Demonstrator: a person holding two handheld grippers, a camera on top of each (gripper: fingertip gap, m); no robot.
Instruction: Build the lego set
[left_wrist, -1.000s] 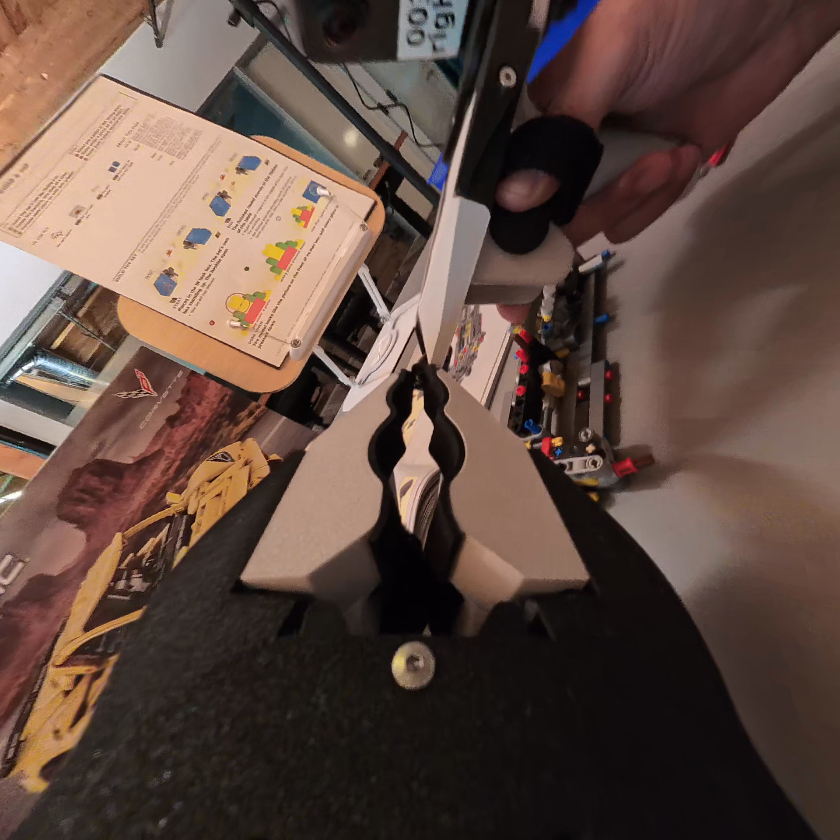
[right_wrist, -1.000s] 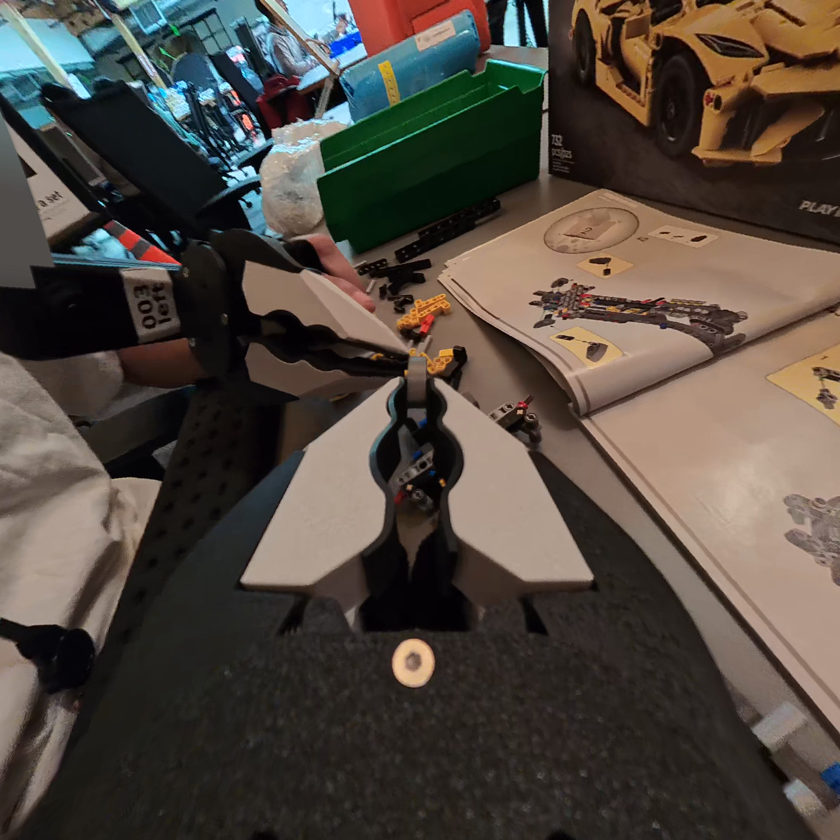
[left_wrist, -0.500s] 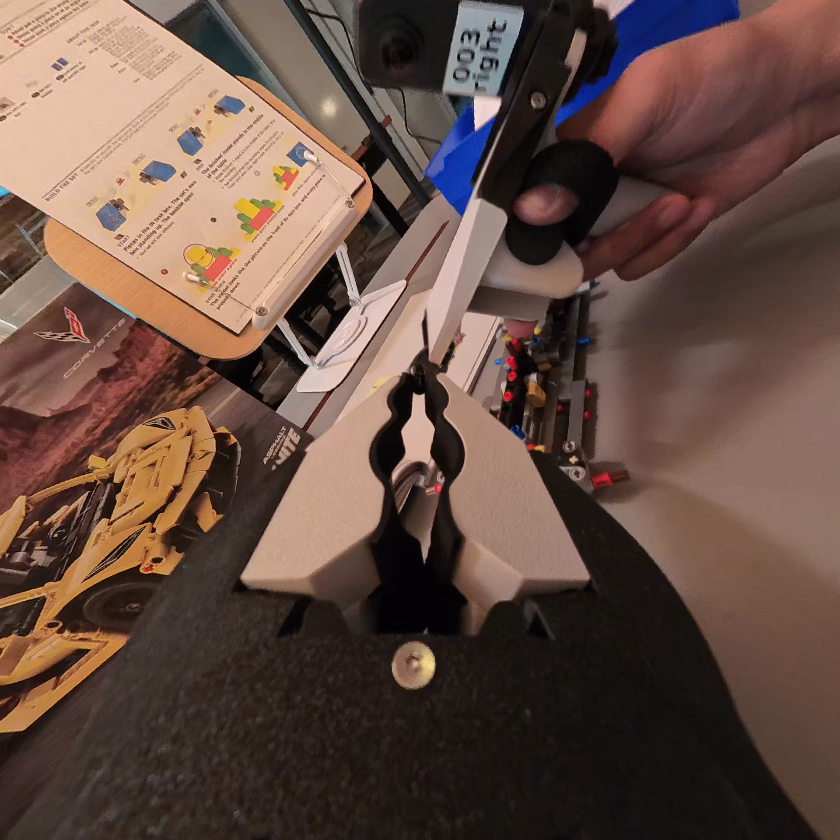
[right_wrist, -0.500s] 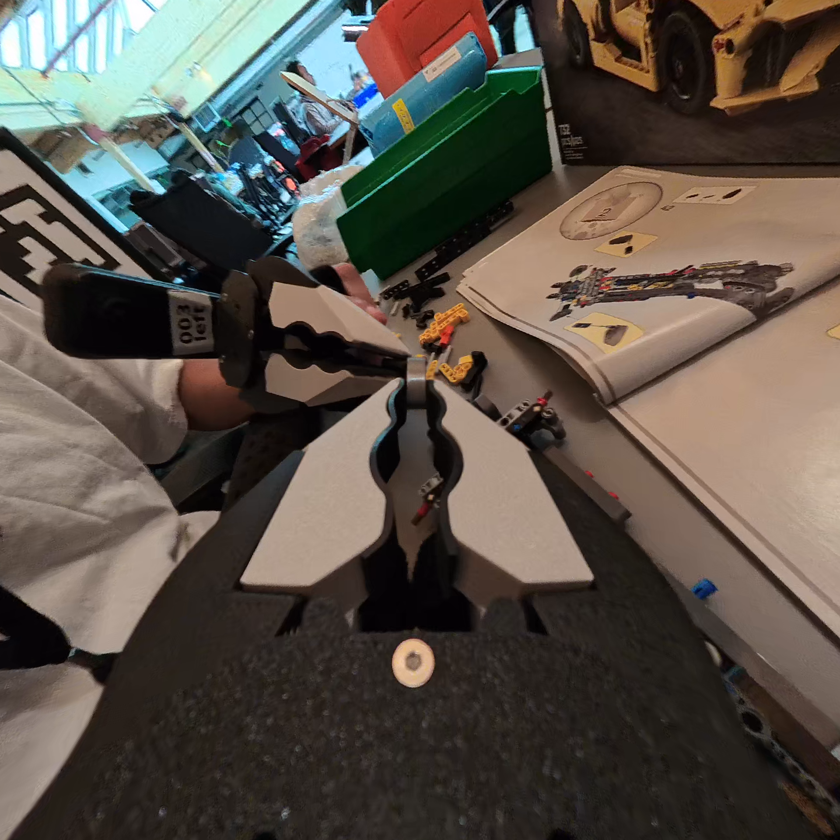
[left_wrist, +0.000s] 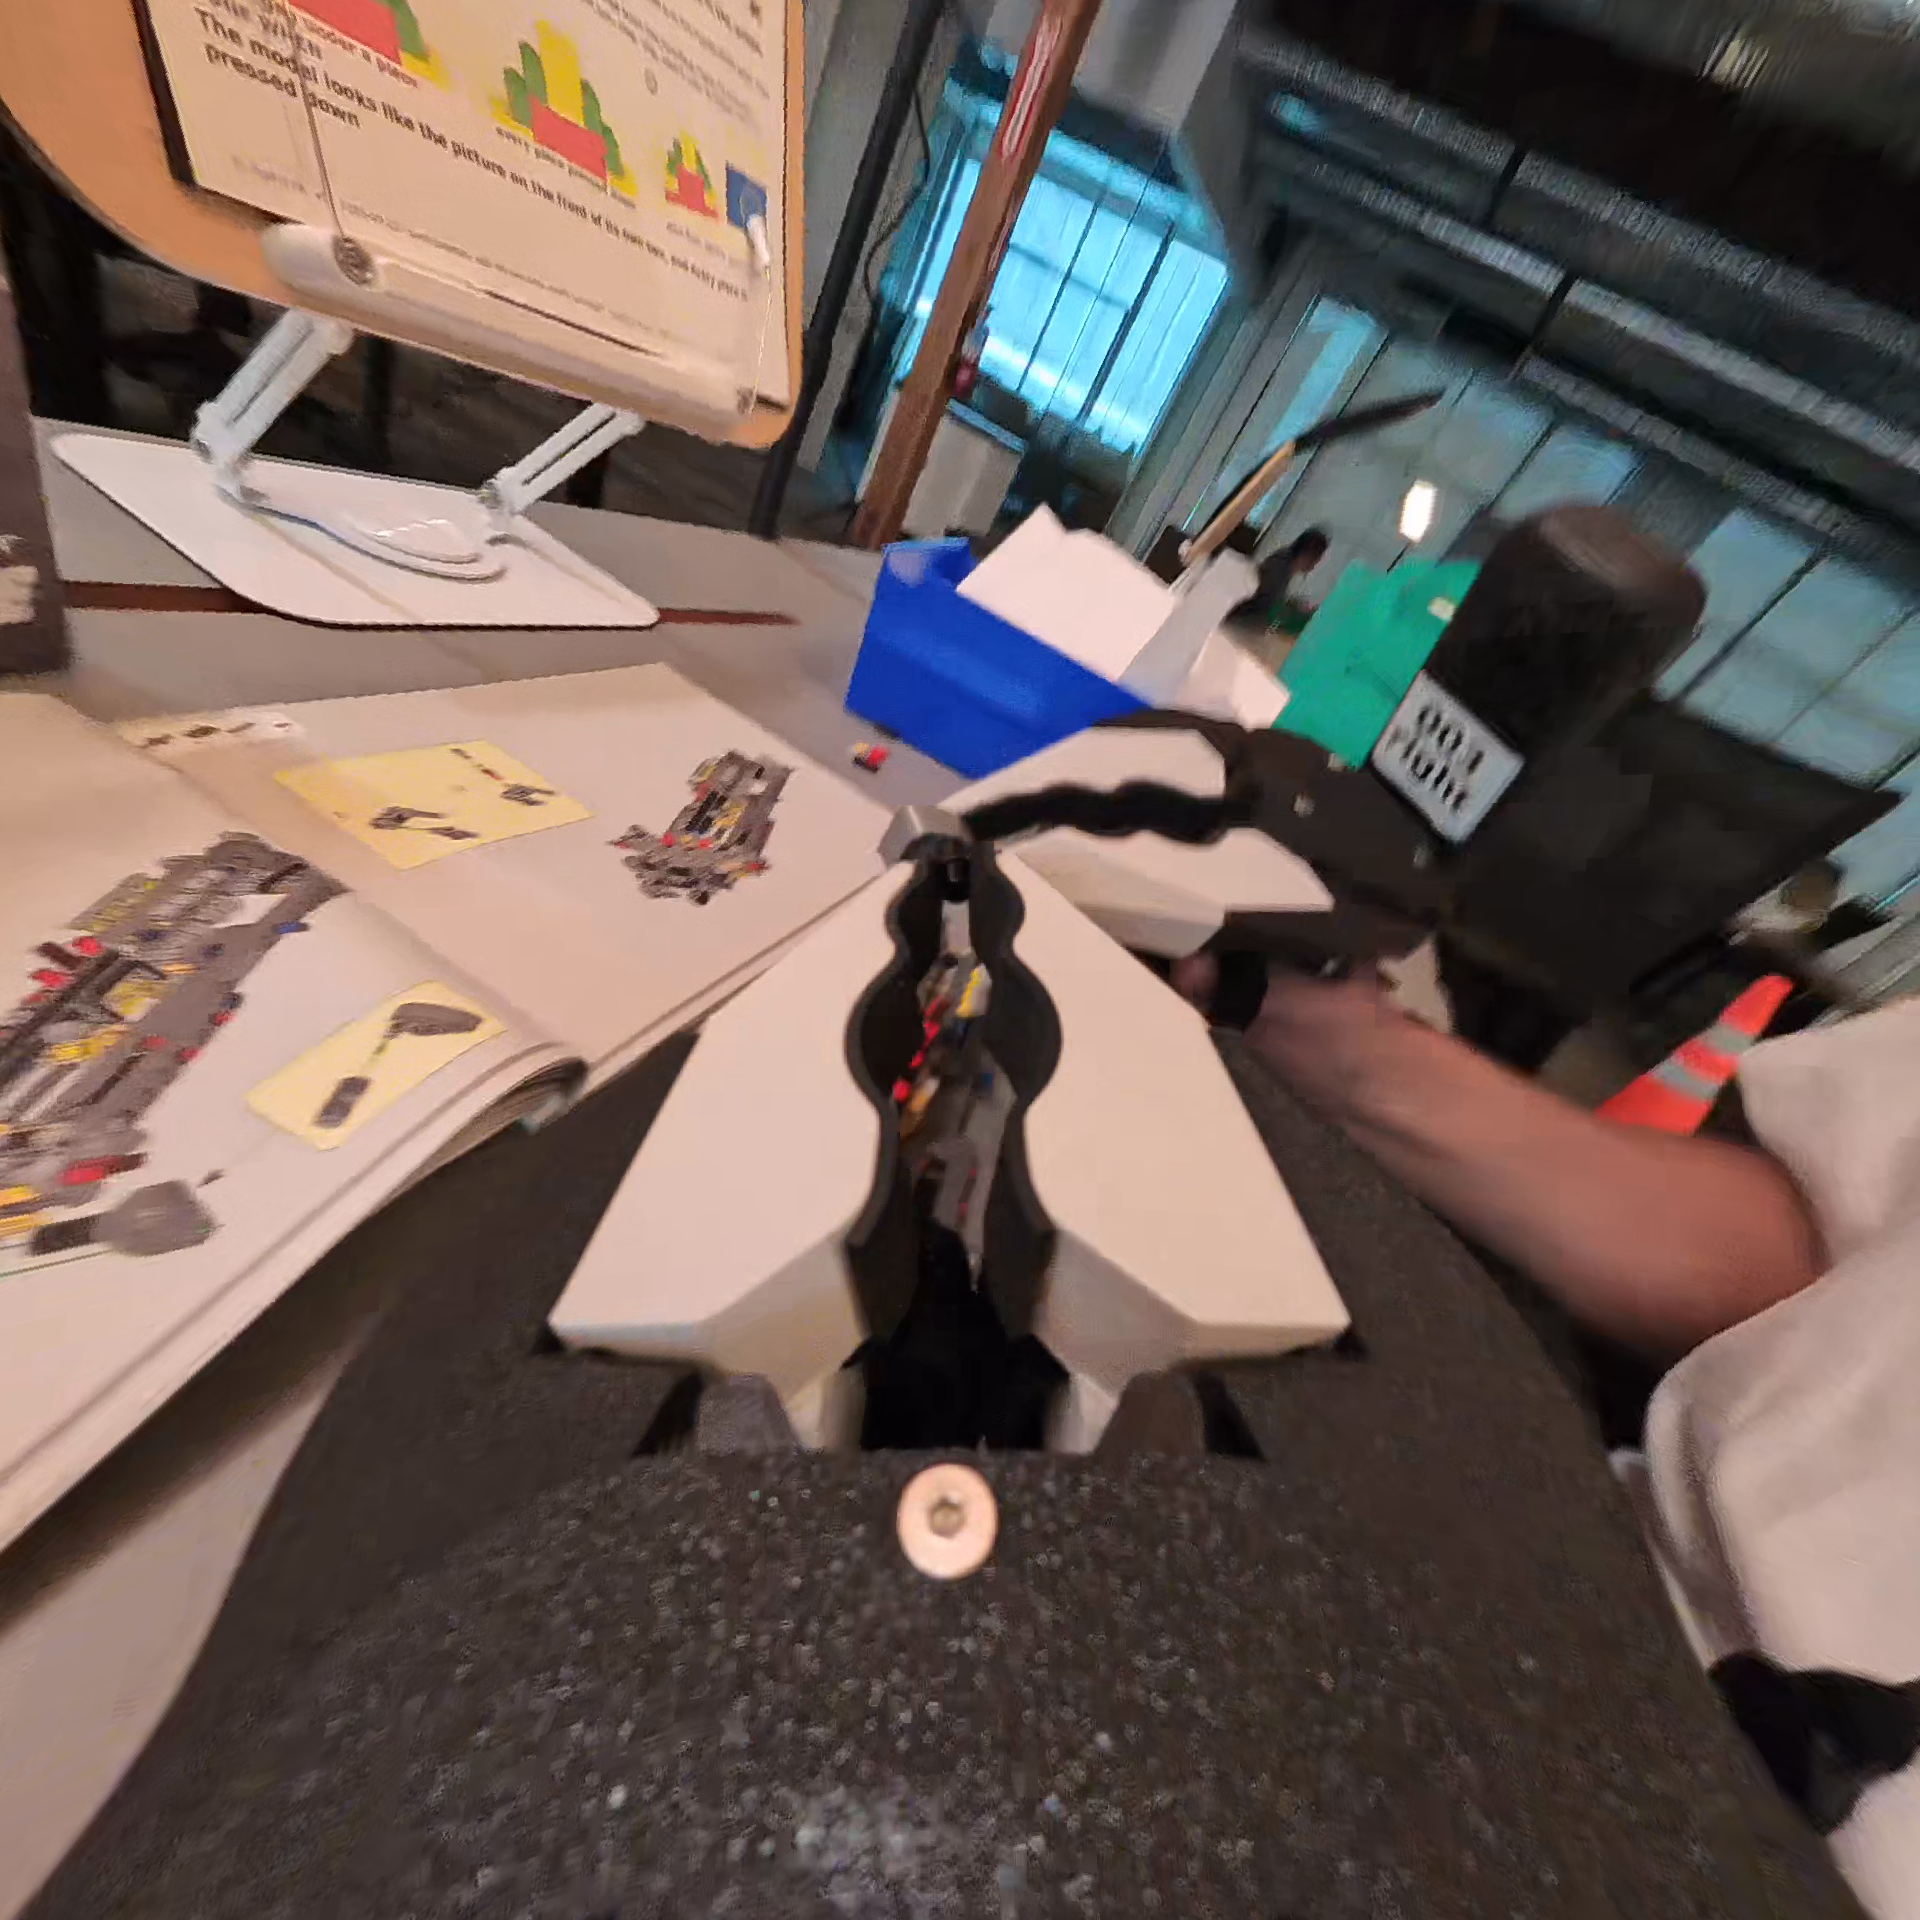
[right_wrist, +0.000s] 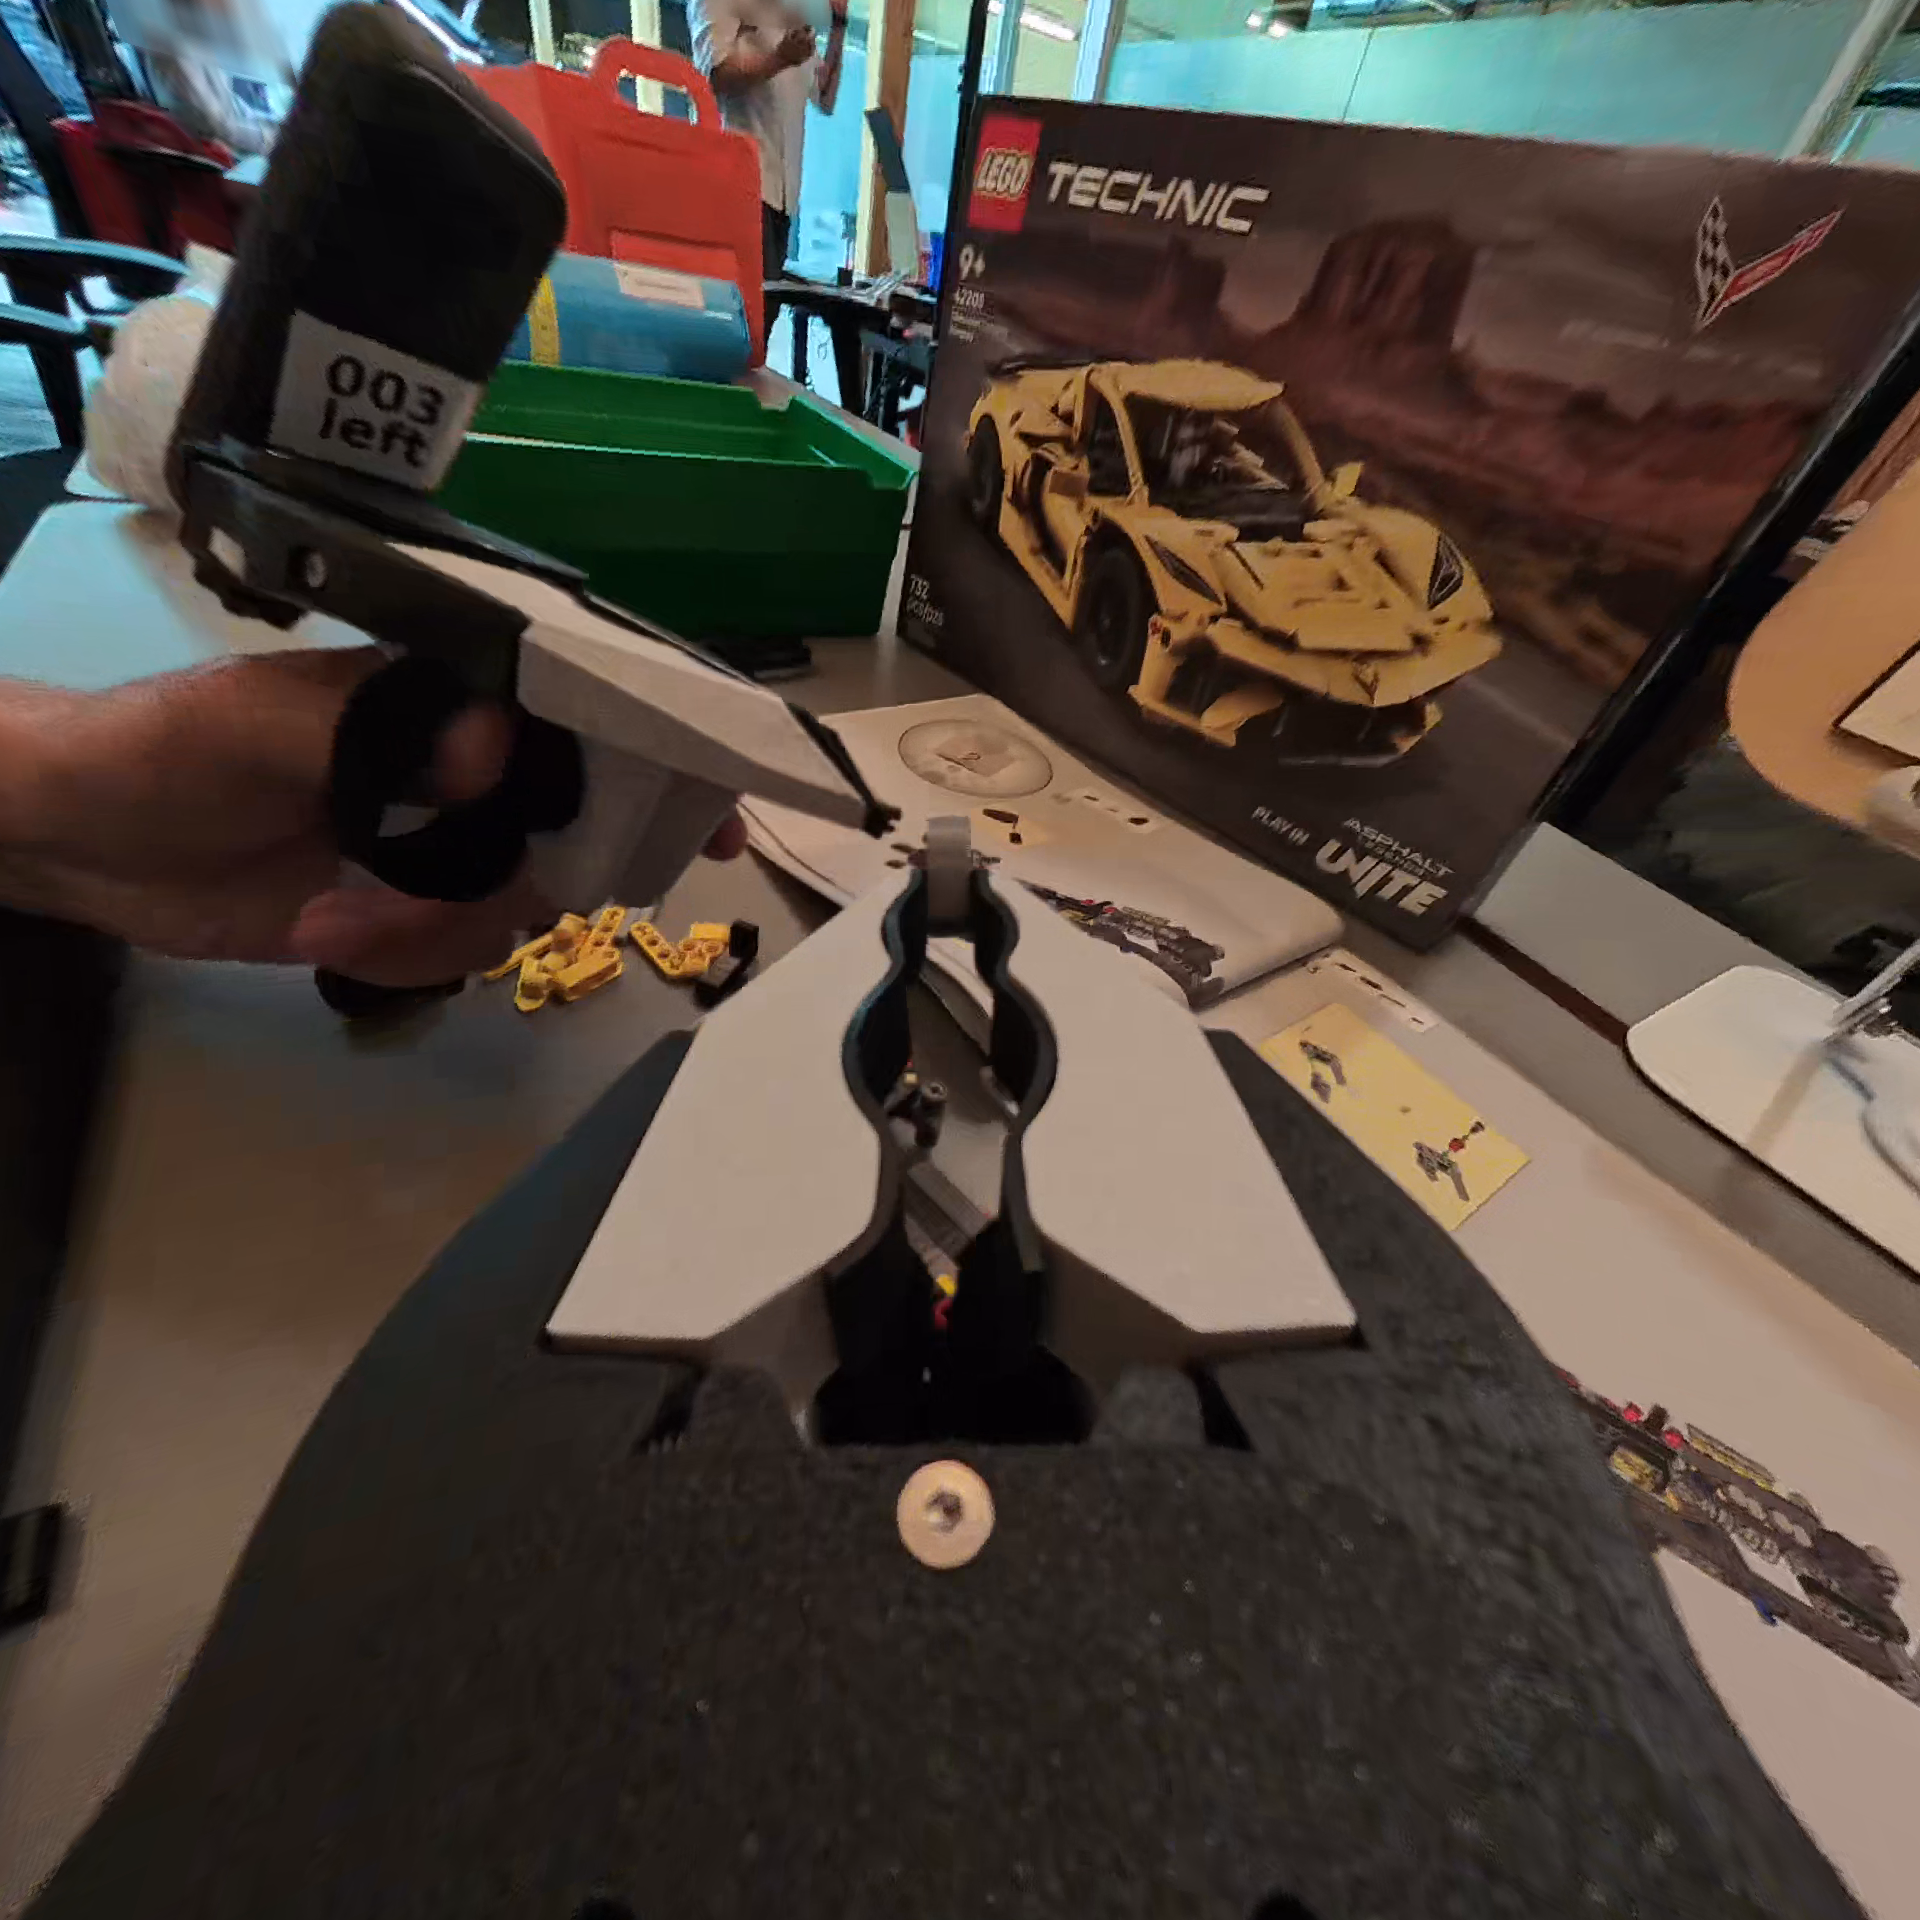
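My left gripper (left_wrist: 945, 868) is shut on a small black pin (left_wrist: 948, 854), held above the table. My right gripper (right_wrist: 948, 883) is shut on a small light-grey piece (right_wrist: 948, 844). The two tips almost meet. In the right wrist view the left gripper (right_wrist: 871, 819) comes in from the left, its pin (right_wrist: 883, 821) just left of the grey piece. In the left wrist view the right gripper (left_wrist: 940, 828) comes in from the right with the grey piece (left_wrist: 920, 826). A partly built grey model (left_wrist: 948, 1039) shows blurred through the gap between my left gripper's fingers.
An open instruction booklet (left_wrist: 416, 883) lies on the grey table (right_wrist: 260, 1143). The set's box (right_wrist: 1351, 468) stands behind it, with a green bin (right_wrist: 675, 520) to its left. Loose yellow pieces (right_wrist: 597, 951) lie below the left hand. A blue bin (left_wrist: 966, 675) and a sheet stand (left_wrist: 343, 540) are at the back.
Both grippers have swung round and tilted, so both views now look level across the table. Their tips stay close together, each still shut on its small piece.
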